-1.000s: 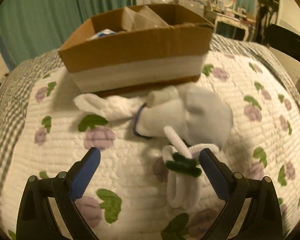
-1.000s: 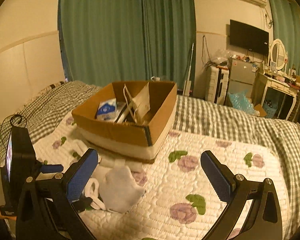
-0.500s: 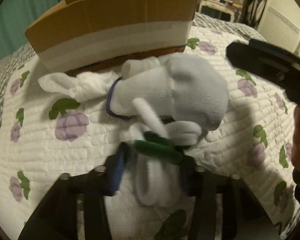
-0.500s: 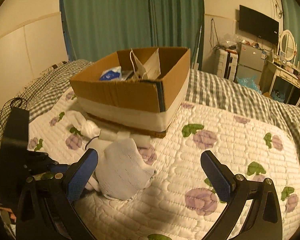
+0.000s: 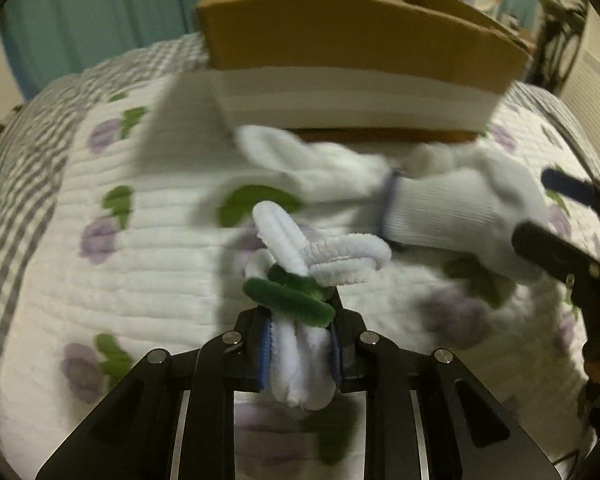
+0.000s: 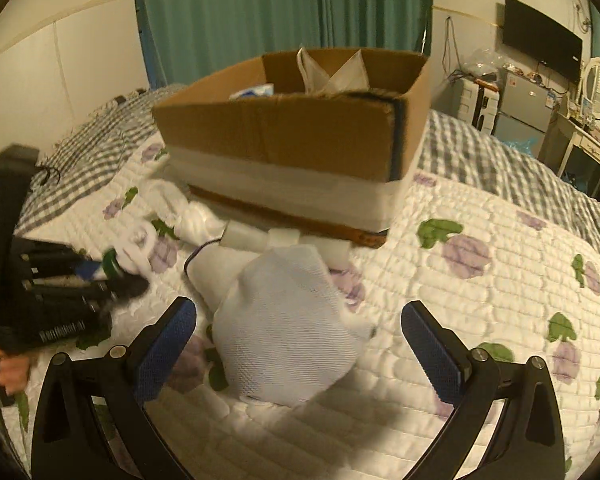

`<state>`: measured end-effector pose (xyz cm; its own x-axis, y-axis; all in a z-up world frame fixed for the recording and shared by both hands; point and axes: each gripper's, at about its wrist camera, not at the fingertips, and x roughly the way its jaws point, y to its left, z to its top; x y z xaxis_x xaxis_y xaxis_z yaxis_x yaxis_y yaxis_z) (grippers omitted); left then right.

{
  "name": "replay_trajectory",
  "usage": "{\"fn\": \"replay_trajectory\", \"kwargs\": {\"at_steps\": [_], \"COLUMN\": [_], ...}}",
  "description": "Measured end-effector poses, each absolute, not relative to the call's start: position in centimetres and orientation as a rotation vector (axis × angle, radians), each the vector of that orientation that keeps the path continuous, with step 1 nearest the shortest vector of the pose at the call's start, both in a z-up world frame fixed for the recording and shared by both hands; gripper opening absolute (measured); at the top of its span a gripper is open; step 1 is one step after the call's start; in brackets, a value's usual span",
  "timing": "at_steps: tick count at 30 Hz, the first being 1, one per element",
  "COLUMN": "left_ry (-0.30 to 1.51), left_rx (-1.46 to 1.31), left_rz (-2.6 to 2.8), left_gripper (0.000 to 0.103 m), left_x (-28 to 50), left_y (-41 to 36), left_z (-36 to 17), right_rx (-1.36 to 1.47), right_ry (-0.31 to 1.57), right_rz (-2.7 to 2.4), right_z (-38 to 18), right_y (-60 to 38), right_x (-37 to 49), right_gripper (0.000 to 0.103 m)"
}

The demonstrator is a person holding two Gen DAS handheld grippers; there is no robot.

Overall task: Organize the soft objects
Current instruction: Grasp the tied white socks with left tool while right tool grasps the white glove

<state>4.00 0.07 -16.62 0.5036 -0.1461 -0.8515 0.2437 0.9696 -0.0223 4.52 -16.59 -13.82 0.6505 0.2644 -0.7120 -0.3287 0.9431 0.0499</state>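
My left gripper (image 5: 300, 344) is shut on a white and green pipe-cleaner flower (image 5: 308, 264) and holds it just above the quilt. The flower also shows at the left of the right wrist view (image 6: 134, 250). A white knit glove (image 5: 456, 212) lies beyond it in front of the cardboard box (image 5: 356, 40). My right gripper (image 6: 298, 344) is open and empty, its fingers either side of the white glove (image 6: 284, 324) on the quilt. The box (image 6: 292, 128) stands behind the glove.
A second white cloth piece (image 5: 300, 160) lies against the box's front. The box holds paper and a blue-white packet (image 6: 256, 90). The floral quilt (image 6: 480, 280) covers the bed. A dressing table and a TV (image 6: 540, 50) stand at far right.
My left gripper closed on the pipe-cleaner flower and lifted it off the quilt. My right gripper moved down and forward until the glove lay between its open fingers.
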Motion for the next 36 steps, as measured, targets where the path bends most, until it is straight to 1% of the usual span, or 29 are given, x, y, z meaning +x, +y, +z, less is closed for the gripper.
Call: {"fn": "replay_trajectory", "kwargs": {"at_steps": [4,6,7,8,9,10,14,17,19,29,36], "left_ry": [0.999,0.993,0.989,0.986,0.980,0.969,0.931,0.909,0.898,0.828,0.768], "left_rx": [0.091,0.087,0.084,0.085,0.088,0.092,0.109,0.117,0.116,0.110,0.088], "left_rz": [-0.198,-0.195,-0.197,-0.200,-0.204,-0.211,-0.236,-0.246,-0.249,-0.257,-0.251], "left_gripper": [0.022,0.022,0.022,0.022,0.022,0.022,0.022,0.022,0.022,0.022,0.022], "left_x": [4.2,4.1,3.9,4.0,3.7,3.5,3.1,2.6,2.3,1.4,0.9], "left_y": [1.4,1.7,1.8,1.7,2.1,1.8,1.3,1.1,0.9,1.6,2.0], "left_z": [-16.7,-16.6,-16.5,-16.1,-15.9,-15.6,-14.6,-13.8,-13.2,-10.5,-8.2], "right_rx": [-0.096,-0.111,-0.122,-0.131,-0.124,-0.109,-0.123,-0.127,-0.126,-0.095,-0.071], "right_ry": [0.821,0.830,0.838,0.849,0.855,0.865,0.863,0.845,0.836,0.760,0.669], "right_rz": [0.347,0.330,0.315,0.292,0.288,0.287,0.259,0.261,0.265,0.249,0.240], "right_z": [-14.7,-15.1,-15.3,-15.6,-15.7,-15.7,-15.4,-14.8,-14.3,-10.8,-7.1], "right_y": [-15.7,-15.3,-15.2,-15.2,-15.2,-15.4,-15.4,-15.0,-14.8,-15.0,-15.0], "right_x": [4.8,4.9,4.9,5.0,5.0,5.1,4.5,3.6,3.1,0.0,-1.5], "right_gripper": [0.103,0.094,0.080,0.073,0.072,0.068,0.049,0.045,0.044,0.044,0.044]}}
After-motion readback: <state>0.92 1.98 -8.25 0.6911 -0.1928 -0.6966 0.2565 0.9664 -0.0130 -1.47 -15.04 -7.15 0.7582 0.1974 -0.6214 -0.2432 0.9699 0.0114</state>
